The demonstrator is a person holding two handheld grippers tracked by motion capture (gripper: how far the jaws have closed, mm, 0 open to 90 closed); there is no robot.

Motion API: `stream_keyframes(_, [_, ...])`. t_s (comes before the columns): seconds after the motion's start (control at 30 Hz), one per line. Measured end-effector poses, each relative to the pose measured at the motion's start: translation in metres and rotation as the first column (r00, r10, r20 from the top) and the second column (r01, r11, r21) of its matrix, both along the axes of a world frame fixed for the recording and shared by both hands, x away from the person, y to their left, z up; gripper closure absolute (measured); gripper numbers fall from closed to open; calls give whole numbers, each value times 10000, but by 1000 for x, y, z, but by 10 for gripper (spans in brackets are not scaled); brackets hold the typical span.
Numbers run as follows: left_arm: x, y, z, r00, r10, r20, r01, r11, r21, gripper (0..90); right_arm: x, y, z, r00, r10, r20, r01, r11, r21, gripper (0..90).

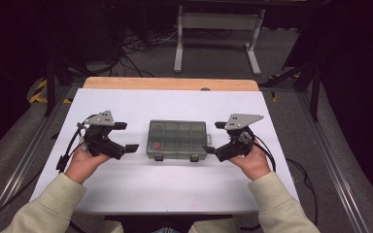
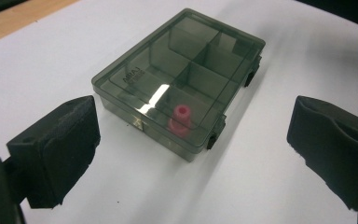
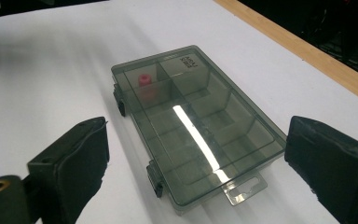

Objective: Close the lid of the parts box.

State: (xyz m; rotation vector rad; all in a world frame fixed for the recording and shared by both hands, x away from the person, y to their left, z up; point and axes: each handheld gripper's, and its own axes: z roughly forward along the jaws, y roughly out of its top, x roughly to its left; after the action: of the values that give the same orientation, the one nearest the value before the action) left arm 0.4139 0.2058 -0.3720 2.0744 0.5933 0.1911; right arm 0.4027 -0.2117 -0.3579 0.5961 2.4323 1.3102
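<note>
On the white desk (image 1: 126, 194), a closed smoky compartment box (image 1: 177, 139) lies between the left tool (image 1: 128, 137) and right tool (image 1: 212, 138), both wide open and empty. A pink piece (image 2: 182, 115) sits inside. Likely next: working the front latches (image 1: 159, 157).

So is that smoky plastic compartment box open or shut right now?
Shut. The box has its lid lying flat on the base, both black latches down, and the pink piece seen through it.

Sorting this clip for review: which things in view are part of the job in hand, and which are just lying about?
In the job: compartment box, lid shut; pink piece inside it; left gripper and right gripper, both open.

Lying about: white table; metal stand; floor cables.
</note>
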Motion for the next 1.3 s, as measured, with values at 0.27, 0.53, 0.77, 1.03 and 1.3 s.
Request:
stream_keyframes(0.27, [-15,19,-8,9970,326,695,-260,9953,-934,30,-13,-11,-7,9982,-257,535,234,9989,415,56])
stream_keyframes(0.53, [-30,31,-17,9876,622,1442,-393,9869,-1566,31,-25,-23,-18,9955,-455,825,373,9945,978,39])
stream_keyframes(0.77, [-37,39,-31,9828,921,1604,-624,9815,-1812,31,-34,-34,-30,9921,-658,1071,505,9889,1395,32])
stream_keyframes(1.03, [-43,47,-47,9809,1175,1552,-866,9774,-1931,31,-42,-40,-47,9885,-911,1208,696,9826,1720,26])
stream_keyframes(1.3, [-48,55,-64,9807,1221,1528,-870,9720,-2183,26,-48,-45,-64,9891,-992,1089,795,9819,1720,23])
